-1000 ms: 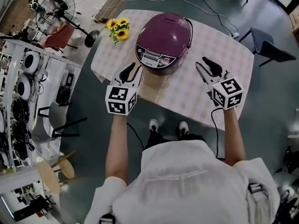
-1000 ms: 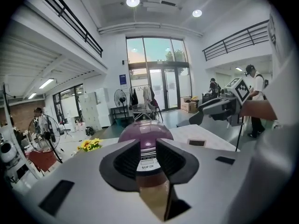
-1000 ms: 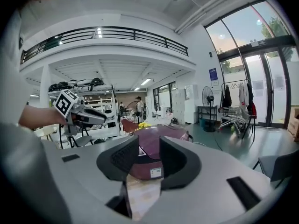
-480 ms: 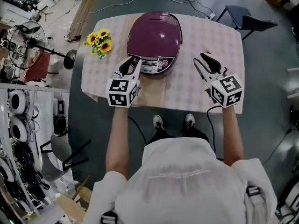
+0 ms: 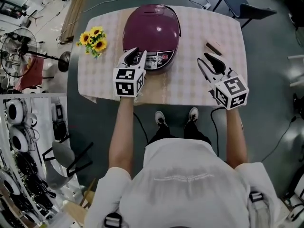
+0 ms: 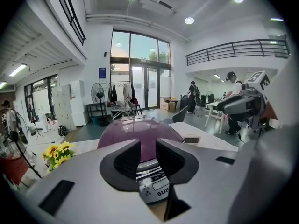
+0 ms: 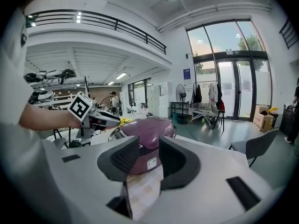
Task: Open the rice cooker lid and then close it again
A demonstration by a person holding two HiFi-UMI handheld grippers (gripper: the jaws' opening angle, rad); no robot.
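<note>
You're in a big open lab or workshop hall, not a home. A railed mezzanine (image 6: 238, 46) runs overhead and tall glass doors (image 6: 140, 85) front the room. A pedestal fan (image 6: 97, 91) stands by them. White racks (image 5: 19, 127) (crammed with gear) line your left, and other people (image 6: 191, 94) stand among work tables (image 6: 212, 107).

Off-task: sunflower bunch (image 5: 93, 39) near the left edge of the checked tablecloth (image 5: 223, 27), small flat brown box (image 5: 213, 47) toward its right side, pedestal fan (image 5: 16, 39) on the floor left of the table, dark chair (image 5: 244, 8) beyond the far right corner.
</note>
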